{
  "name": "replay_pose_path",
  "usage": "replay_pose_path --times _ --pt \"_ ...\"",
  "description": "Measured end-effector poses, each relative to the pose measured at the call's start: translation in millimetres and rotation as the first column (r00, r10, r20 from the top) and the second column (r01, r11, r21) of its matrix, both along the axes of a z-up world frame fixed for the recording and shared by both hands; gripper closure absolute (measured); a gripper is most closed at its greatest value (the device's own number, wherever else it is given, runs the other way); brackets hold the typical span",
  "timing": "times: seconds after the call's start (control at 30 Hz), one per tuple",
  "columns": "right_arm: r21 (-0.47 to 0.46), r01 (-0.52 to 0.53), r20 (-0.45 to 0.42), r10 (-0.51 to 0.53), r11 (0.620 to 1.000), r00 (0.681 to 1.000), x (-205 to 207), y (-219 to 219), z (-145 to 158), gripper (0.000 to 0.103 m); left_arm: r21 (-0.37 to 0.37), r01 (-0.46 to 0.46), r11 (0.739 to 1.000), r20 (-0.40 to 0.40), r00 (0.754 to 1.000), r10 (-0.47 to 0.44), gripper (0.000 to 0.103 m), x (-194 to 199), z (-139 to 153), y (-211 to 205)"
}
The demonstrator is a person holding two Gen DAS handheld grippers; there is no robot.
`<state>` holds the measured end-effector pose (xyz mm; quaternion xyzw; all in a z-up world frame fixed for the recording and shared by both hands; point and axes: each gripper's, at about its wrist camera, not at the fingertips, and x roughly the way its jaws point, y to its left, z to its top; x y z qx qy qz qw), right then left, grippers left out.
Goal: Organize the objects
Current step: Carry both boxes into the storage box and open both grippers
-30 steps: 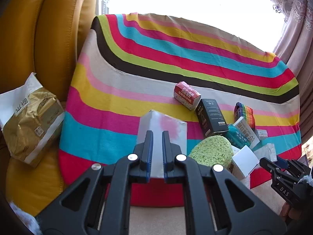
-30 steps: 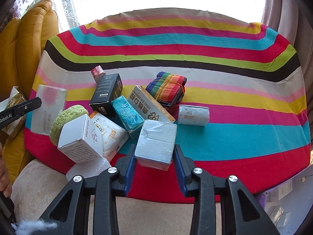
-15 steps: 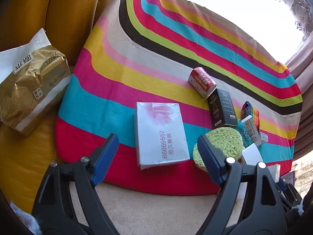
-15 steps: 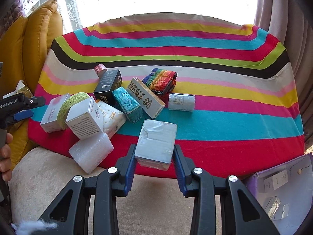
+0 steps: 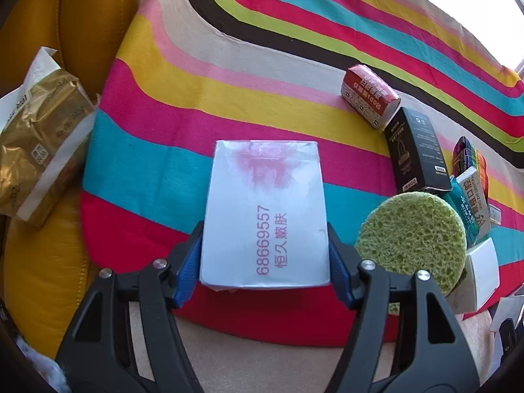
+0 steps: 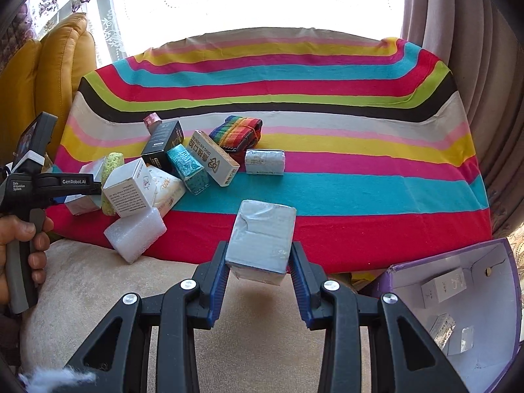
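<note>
My left gripper (image 5: 263,262) is shut on a flat white packet with a pink stain and pink print (image 5: 265,209), gripping its long sides as it lies on the striped cloth (image 5: 229,75). It also shows at the left in the right wrist view (image 6: 82,196). My right gripper (image 6: 258,271) is shut on a silver-grey wrapped block (image 6: 262,239) and holds it above the beige cushion edge, in front of the cloth (image 6: 327,190). A cluster of small boxes lies on the cloth: a black box (image 6: 162,140), a teal packet (image 6: 188,167), a white box (image 6: 129,186).
A green round sponge (image 5: 412,239) and a red-white packet (image 5: 370,96) lie right of the left gripper. A gold bag (image 5: 36,150) rests on the yellow seat. A purple box (image 6: 475,311) with small items stands at the lower right. A bubble-wrap block (image 6: 134,232) sits at the cloth's front edge.
My left gripper has gone from wide open around the white packet to closed on it. My right gripper has pulled back and up with the silver block, and the purple box has come further into view.
</note>
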<state>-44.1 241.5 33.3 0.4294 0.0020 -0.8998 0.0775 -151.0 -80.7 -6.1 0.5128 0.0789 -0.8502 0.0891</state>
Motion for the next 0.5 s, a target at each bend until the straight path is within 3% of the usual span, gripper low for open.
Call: replay_pose_path --times 0.23,0.5 --pt "-0.024 0.028 -0.008 -0.028 0.999 1.000 2.6 15.9 3.7 0.065 -0.028 -0.025 0.999 -0.139 0.990 0.021 0.033 47.8 34.9 -5.0" --pt "-0.031 0.070 -0.029 -0.071 0.997 0.997 7.3 40.9 11.6 0.065 -0.052 0.097 0.994 -0.243 0.964 -0.107 0.033 96.2 68.2 44.3"
